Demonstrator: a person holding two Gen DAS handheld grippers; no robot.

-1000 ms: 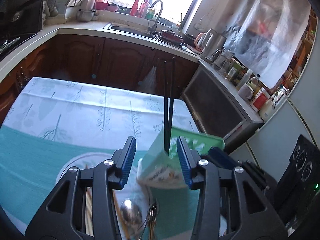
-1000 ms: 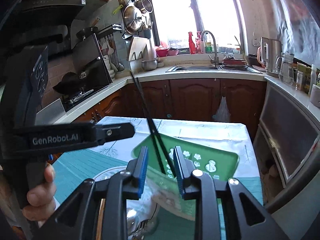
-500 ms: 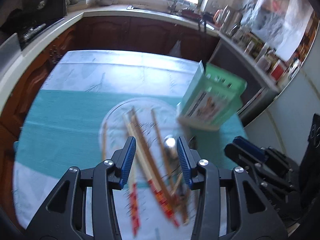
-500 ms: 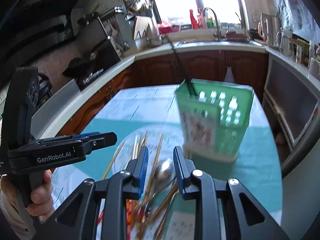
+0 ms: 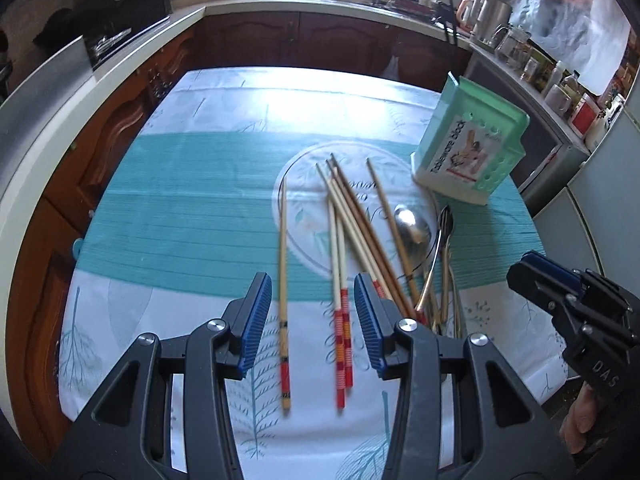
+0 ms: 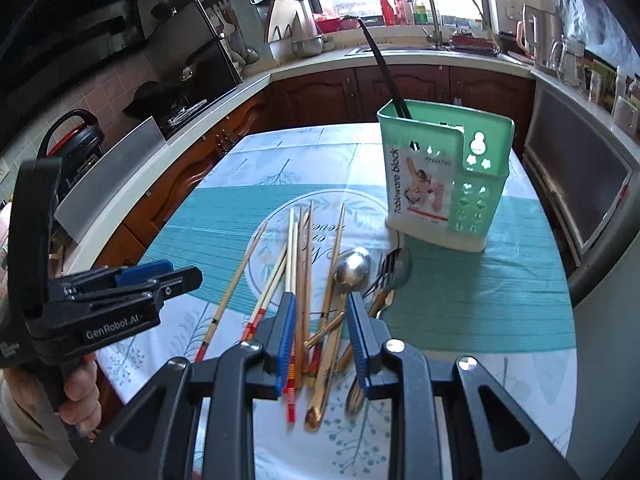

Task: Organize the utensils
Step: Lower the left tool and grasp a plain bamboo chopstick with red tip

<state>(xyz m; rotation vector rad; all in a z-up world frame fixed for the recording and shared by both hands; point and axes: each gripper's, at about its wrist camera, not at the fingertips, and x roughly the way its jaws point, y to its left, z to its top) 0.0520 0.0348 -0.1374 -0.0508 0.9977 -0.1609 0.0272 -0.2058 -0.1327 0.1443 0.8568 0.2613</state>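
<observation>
Right, loose utensils lie in a fan on the teal-and-white leaf-print tablecloth (image 5: 192,216), just short of the mint-green plastic tableware holder (image 6: 444,184).

I'm over them with both grippers; left gripper (image 5: 312,320) and right gripper (image 6: 320,340) jaws apart, nothing clamped.

I'd take one pair per grab, pinching near the red-banded ends, and lift clear before tilting into the holder.

I count about seven wooden chopsticks (image 5: 340,240), one steel spoon (image 5: 412,224), at least one fork (image 5: 444,224), and a black chopstick pair (image 6: 384,76) already in the holder.

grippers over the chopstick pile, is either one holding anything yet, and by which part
Nothing is held. The left gripper and right gripper both hang open above the loose wooden chopsticks on the table.
</observation>
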